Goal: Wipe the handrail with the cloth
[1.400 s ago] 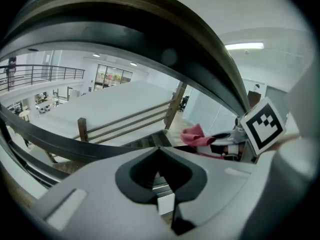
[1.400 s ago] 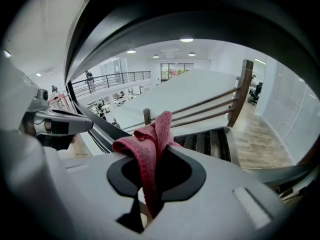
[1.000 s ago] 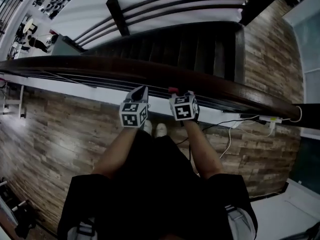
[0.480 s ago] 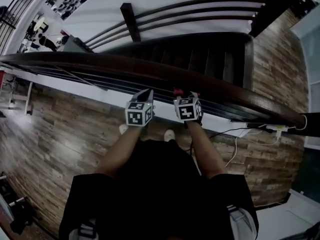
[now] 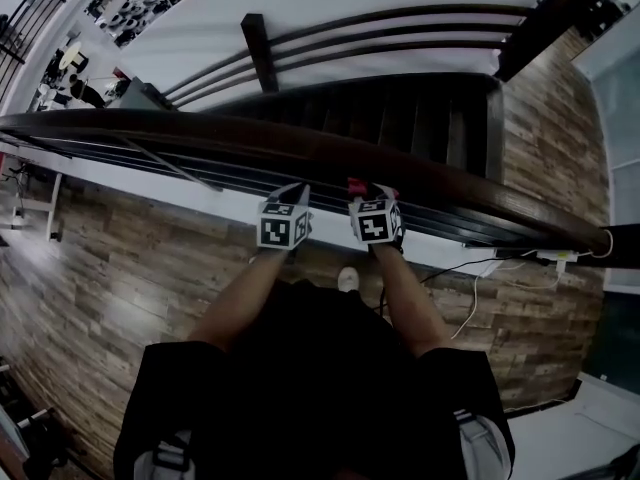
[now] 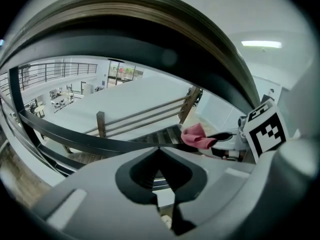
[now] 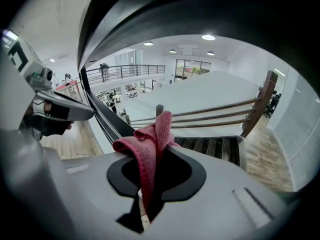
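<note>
A dark wooden handrail runs across the head view from left to lower right. Both grippers sit side by side at its near edge. My right gripper is shut on a pink cloth, which sticks up between its jaws in the right gripper view. My left gripper is shut with nothing in it. In the left gripper view the handrail arches just overhead, and the cloth shows to the right. It cannot be told whether the cloth touches the rail.
Thin metal bars run under the handrail. Beyond it a dark staircase drops away, with a lower railing and post. A white power strip with cables lies on the wood floor. The person's shoe stands below the grippers.
Both grippers have crept slightly right and closer to the rail, still side by side. The person's feet have shifted; only one shoe shows now.
</note>
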